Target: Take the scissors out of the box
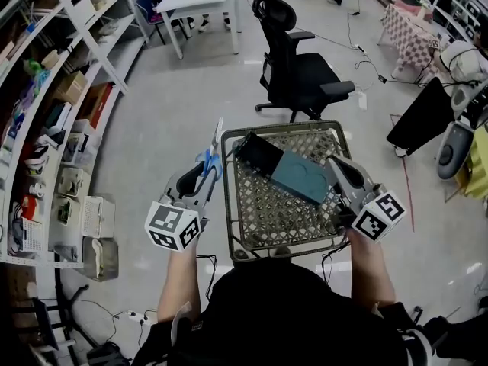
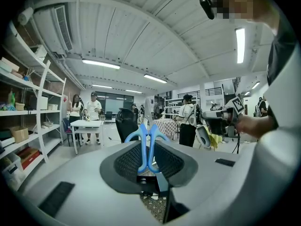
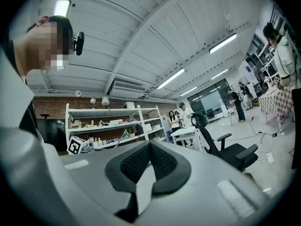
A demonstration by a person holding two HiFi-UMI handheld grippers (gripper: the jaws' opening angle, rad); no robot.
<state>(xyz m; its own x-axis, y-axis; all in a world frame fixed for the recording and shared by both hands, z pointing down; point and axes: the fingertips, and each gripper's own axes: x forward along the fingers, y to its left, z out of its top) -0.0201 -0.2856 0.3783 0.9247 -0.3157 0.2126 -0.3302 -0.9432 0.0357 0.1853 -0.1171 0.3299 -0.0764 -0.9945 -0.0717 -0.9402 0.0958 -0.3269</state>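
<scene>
Nearest the head camera is the person's dark top (image 1: 267, 303), and just past it sit the black-and-white marker cubes (image 1: 174, 226) on the two tools. The left tool (image 1: 204, 175) is clamped on the scissors (image 1: 212, 158). They're out of the box (image 1: 299, 177) and held up just beside the left rim of the wire basket (image 1: 231, 204), blades pointing away from the person. The left gripper view gives a close-up the head view can't: ribbed dark pads pressing on the smooth blue plastic handle loops, with a pale metal blade poking up behind. The right tool (image 1: 337, 168) hangs over the basket's right side, and its own view shows the pads drawn in, tips meeting, nothing between them. Only the head view shows the whole basket, a dull metal lattice, and the flat box in it, teal with a black part at the far end. The gripper views add a ribbed white ceiling (image 2: 155, 41), people (image 2: 94, 109) by a white table (image 2: 87, 125), metal shelving (image 3: 108, 126) and a black office chair (image 3: 225, 147)
</scene>
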